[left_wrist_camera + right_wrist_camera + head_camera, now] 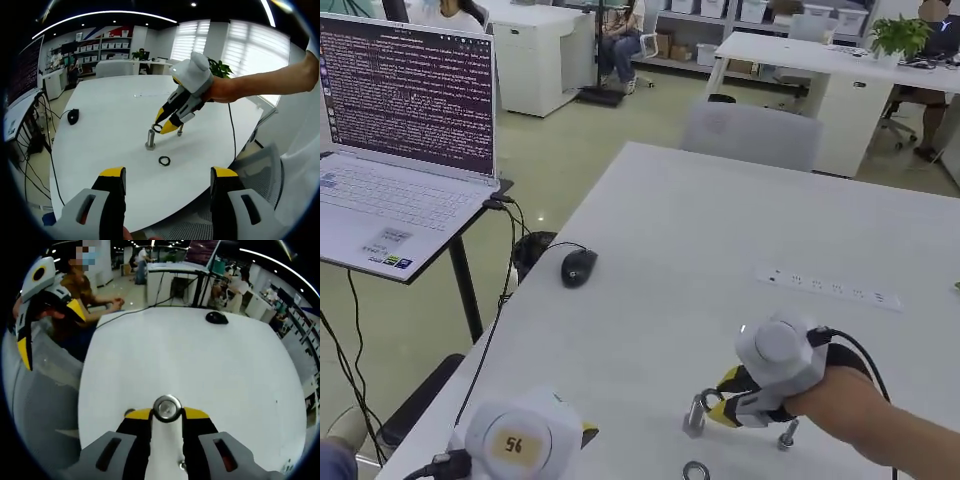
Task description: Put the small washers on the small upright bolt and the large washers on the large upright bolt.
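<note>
The large upright bolt (695, 415) (150, 139) stands near the table's front edge, and the small upright bolt (787, 435) (179, 131) stands just to its right. My right gripper (713, 400) (165, 125) (167, 414) is shut on a large washer (157, 128) (167, 407), held close above the large bolt's top. Another washer (696, 470) (164, 160) lies flat on the table in front of the large bolt. My left gripper (582, 434) (167, 195) (47, 330) hovers at the front left, open, its jaws wide apart with nothing between them.
A black mouse (578, 267) (73, 116) (216, 317) and its cable lie on the white table (720, 250). A white power strip (830, 287) lies at the right. A laptop (400, 130) sits on a stand to the left, off the table. A grey chair (750, 135) stands behind.
</note>
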The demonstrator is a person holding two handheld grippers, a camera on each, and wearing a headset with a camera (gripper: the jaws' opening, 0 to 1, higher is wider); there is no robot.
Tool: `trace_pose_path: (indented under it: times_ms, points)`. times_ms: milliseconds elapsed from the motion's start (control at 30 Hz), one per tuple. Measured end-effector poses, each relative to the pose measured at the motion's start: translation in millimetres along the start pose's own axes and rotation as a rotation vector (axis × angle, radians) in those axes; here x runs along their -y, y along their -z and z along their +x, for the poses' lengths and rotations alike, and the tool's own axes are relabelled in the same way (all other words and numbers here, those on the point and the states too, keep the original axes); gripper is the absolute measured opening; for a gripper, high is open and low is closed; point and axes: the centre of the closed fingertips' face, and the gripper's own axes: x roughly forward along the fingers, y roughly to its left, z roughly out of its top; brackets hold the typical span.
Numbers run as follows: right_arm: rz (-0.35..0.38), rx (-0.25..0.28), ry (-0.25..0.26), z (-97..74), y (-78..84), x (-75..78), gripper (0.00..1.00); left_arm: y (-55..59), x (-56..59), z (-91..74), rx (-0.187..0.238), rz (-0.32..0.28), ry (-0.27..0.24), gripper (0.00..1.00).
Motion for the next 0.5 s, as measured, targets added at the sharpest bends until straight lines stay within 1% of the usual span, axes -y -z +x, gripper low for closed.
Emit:
trace_pose_path:
  times_ms: [167, 500]
  points:
    - [0.003, -0.010, -0.006, 4.8, -2.1, 1.9, 0.23, 1.2, -1.9, -1.0, -0.001, -0.005, -0.006, 0.68]
    - [0.000, -0.025, -0.021, 11.6, -4.6, 0.5, 0.23, 1.7, -2.7, -1.6, 0.001, -0.011, -0.009, 0.68]
